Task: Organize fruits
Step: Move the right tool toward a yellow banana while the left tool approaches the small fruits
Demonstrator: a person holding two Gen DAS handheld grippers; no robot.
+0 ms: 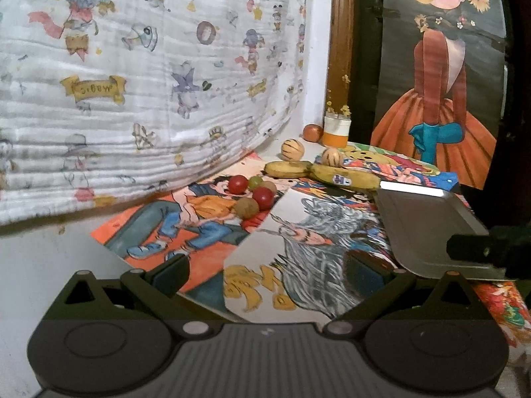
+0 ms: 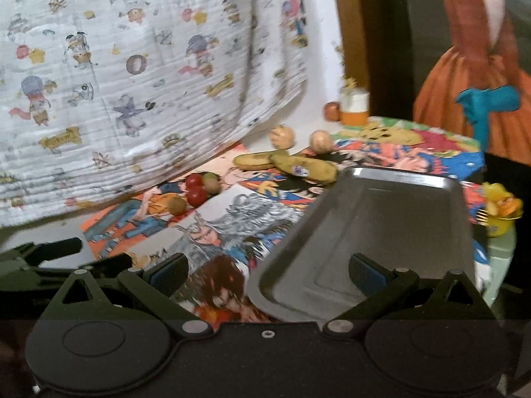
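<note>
Judging from how things lay, the sorting had not yet begun: the metal tray (image 2: pixel 375 232) sat empty on the poster-covered table (image 1: pixel 205 255), and every fruit was outside it. Two bananas (image 1: pixel 323 170) lay end to end just beyond the tray's far rim, the nearer one wearing a small blue-and-white sticker (image 1: pixel 341 179) too small to read. Behind them stood two pale striped round fruits (image 1: pixel 292 149), a little apart from each other, and further back a reddish-orange fruit (image 1: pixel 312 132) rested beside a white-and-orange cup (image 1: pixel 337 131). To the left of the bananas a loose cluster held two red cherry tomatoes (image 1: pixel 238 184), a green grape (image 1: pixel 255 181) and two brownish round fruits (image 1: pixel 247 208), touching or nearly so. The left gripper (image 1: pixel 265 275) hung low over the posters with its jaws spread wide and nothing between them; the right gripper (image 2: pixel 268 272) was likewise spread apart, its right finger over the tray's near edge, though that view was blurred and I could not tell whether it touched the metal. All the fruit remained to be gathered, presumably into the tray. As for writing, the patterned cloth (image 1: pixel 149 66) on the wall carried a yellow banner reading "Magic", seemingly mirrored; the yellow lettering on the posters was not legible.
</note>
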